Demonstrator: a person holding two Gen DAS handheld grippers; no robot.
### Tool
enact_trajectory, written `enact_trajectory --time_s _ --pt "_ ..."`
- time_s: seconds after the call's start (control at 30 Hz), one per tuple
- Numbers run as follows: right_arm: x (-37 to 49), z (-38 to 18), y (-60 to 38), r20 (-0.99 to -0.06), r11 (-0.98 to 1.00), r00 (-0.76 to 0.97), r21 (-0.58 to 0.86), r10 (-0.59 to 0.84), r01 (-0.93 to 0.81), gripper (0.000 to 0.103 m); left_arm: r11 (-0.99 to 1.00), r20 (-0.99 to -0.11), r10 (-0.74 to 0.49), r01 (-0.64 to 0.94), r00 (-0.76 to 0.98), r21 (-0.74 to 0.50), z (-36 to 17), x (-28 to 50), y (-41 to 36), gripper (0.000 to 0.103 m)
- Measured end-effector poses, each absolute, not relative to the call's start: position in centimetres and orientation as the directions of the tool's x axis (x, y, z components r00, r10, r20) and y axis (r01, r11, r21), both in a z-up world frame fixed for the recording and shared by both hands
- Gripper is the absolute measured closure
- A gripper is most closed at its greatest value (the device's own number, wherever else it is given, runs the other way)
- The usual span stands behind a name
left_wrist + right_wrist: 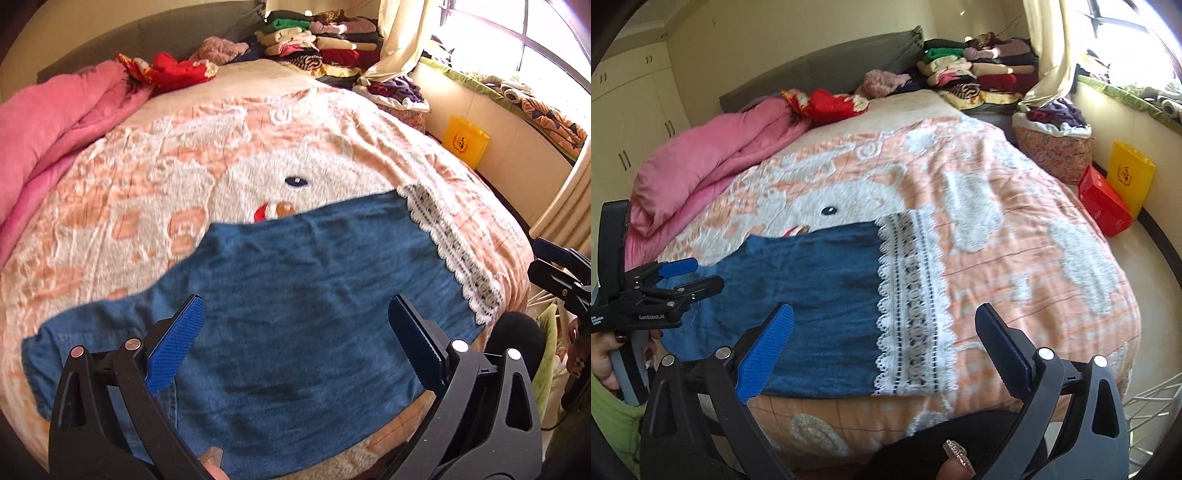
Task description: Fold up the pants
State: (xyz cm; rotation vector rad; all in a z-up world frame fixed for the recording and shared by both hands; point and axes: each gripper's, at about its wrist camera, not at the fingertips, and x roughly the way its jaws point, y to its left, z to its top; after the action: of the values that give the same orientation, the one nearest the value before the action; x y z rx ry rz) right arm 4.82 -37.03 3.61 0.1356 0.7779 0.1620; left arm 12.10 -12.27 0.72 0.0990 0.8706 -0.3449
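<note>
While the pants lie flat across the near edge of the bed, waist toward my left and the lace hem toward my right, I hold both grippers above them with nothing in either. My left gripper hangs over the middle of the denim with its blue pads well apart, and my right gripper hovers near the hem, spread just as wide. The cloth looks like thin, soft denim: light, limp, faintly wrinkled, likely to sag and drape wherever I do not support it, so a single pinch in the middle would only bunch it. It seems to lie in more than one layer, so I judge any grip must catch every layer at once or the top one will slide off the others. The lace looks delicate and open, apt to snag on the ribbed pads, so I would bite into the denim just beside it. The sturdier hold is at the waist, at the left, where seams and stitching give the pads something firm.
</note>
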Motion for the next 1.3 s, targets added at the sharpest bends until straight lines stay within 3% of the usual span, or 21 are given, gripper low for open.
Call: enact_trajectory --time_s 0.67,1.3 --pt "4.1 5.0 -40.8 -0.637 0.977 0.756 0.213 0.151 -0.015 0.005 0.903 -0.743 -0.296 0.429 0.601 -0.013 3.5 14.0 -17.3 0.010" --pt "5.8 1.9 -41.5 -0.686 0.973 0.710 0.232 0.159 0.007 0.005 0.854 -0.770 -0.359 0.519 0.528 -0.042 1.9 20.3 -22.3 0.010"
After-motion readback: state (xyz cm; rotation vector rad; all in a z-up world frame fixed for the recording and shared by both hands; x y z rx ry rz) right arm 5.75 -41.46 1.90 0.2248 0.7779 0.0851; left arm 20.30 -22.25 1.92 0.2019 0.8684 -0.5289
